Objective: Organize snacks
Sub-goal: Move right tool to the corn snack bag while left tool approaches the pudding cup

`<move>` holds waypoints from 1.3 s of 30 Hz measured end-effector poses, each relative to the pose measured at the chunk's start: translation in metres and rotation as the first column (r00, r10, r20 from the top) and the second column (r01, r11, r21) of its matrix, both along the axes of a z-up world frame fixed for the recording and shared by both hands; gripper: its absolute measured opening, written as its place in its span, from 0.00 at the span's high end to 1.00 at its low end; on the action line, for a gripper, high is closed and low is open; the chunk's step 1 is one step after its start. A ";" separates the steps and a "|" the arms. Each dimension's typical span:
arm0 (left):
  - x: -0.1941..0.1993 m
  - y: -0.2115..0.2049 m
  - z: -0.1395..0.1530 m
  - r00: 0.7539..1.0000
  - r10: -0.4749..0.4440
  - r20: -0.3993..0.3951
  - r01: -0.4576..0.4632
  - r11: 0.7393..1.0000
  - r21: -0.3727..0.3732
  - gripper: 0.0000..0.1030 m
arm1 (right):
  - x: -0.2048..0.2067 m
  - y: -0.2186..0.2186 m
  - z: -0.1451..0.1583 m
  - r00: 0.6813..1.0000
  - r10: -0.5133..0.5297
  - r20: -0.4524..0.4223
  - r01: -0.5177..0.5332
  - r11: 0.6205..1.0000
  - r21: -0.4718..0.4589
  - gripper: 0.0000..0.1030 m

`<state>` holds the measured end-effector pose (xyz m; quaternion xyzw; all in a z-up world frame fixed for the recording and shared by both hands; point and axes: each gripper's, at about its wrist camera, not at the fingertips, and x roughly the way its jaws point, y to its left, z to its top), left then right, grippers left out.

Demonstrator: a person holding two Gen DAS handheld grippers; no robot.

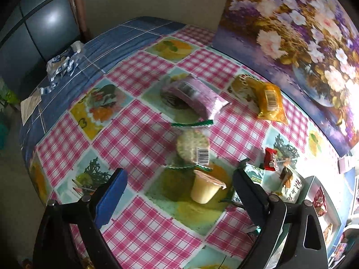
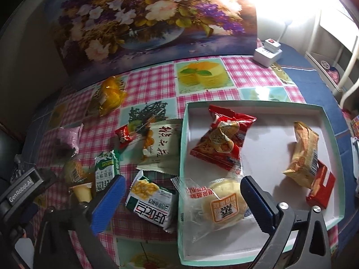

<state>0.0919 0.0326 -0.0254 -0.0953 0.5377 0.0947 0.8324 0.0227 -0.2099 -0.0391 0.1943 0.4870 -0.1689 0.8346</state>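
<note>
Lying in 1 tray (image 2: 332, 134), 4 snack packets (image 2: 221, 139); both grippers' fingers (image 2: 107, 204) spread, empty.

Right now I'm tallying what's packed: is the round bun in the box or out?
In. The round bun lies on the white floor of the box, though its clear wrapper overhangs the left wall.

Left gripper (image 1: 179, 183): black plastic frame, two long fingers, blue ribbed pad on one finger (image 1: 111, 198), the other pad edge-on, colour hard to tell. Small silver screws at the finger pivots. Right gripper (image 2: 182, 199): same black frame, blue pads on both fingers (image 2: 107, 204), round silver screw heads, triangular cut-outs in the arms. A black body at the left of the right wrist view carries white "GenRobot.AI" lettering
</note>
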 end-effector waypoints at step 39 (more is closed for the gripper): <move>0.001 0.027 -0.027 0.989 0.107 -0.103 -0.114 0.991 -0.065 0.08 | 0.038 0.056 -0.034 0.943 0.332 -0.032 -0.329 0.941 0.075 0.15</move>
